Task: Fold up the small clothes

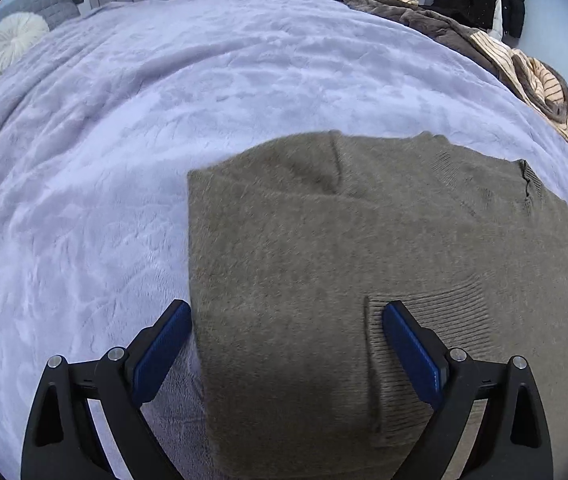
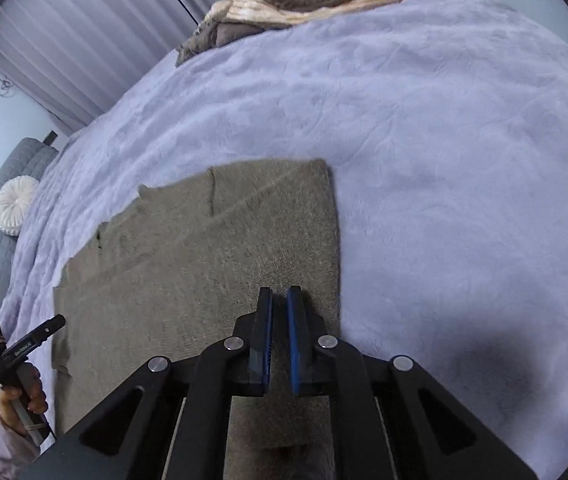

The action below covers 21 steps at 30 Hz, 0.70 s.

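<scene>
An olive-brown knitted sweater [image 1: 324,248] lies flat on the bed's lilac plush blanket [image 1: 124,140], folded into a rough rectangle. In the left wrist view its long axis runs from the near edge of the picture away toward the far side of the bed, with one straight folded edge on the left; a ribbed cuff or hem band [image 1: 436,312] lies across its near right part, ribs running lengthwise.

The left gripper [image 1: 286,332] hangs over the near end of the sweater with its jaws spread wide, the left blue pad over the blanket just beside the sweater's edge and the right pad above the ribbed band; nothing is clamped.

The right gripper [image 2: 280,320] has its blue pads drawn nearly together, only a narrow slit showing, above the sweater's near right part; I cannot tell whether any knit is pinched.

A pile of striped and brown clothing [image 1: 504,52] sits at the bed's far edge
</scene>
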Each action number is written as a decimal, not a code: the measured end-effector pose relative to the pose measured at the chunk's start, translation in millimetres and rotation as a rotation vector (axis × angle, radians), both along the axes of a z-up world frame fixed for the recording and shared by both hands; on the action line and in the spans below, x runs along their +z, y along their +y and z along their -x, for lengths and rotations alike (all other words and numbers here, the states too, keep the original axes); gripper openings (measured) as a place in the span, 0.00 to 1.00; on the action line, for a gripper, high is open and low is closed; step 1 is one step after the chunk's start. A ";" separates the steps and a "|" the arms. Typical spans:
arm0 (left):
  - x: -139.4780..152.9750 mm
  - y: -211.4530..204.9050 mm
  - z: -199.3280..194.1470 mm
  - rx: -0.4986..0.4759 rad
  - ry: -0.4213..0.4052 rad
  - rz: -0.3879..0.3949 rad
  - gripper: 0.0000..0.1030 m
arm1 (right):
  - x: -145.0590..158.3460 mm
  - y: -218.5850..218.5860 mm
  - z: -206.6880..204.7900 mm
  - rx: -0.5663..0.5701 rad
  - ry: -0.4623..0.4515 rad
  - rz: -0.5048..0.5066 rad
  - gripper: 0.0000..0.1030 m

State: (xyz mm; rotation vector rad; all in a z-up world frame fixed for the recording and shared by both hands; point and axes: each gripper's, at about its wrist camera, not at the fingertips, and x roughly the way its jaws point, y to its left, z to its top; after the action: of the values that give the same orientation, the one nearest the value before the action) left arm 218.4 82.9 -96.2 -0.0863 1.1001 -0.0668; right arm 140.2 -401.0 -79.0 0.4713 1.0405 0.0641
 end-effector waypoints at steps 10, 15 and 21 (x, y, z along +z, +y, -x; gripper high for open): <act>4.6 25.6 12.9 0.054 -0.005 -0.027 0.94 | 4.2 -5.4 11.9 -0.046 -0.011 -0.062 0.07; 12.6 32.6 27.5 0.072 0.007 -0.055 0.94 | 19.6 2.3 28.0 -0.054 -0.016 -0.058 0.13; 21.1 33.9 55.9 0.071 0.016 -0.056 0.94 | 34.8 4.9 60.4 -0.057 -0.041 -0.106 0.44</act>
State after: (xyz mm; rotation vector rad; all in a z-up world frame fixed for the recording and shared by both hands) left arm 162.6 116.7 -75.2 -0.0756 1.1132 0.0285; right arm 79.8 -396.1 -44.2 0.5938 0.9858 0.0781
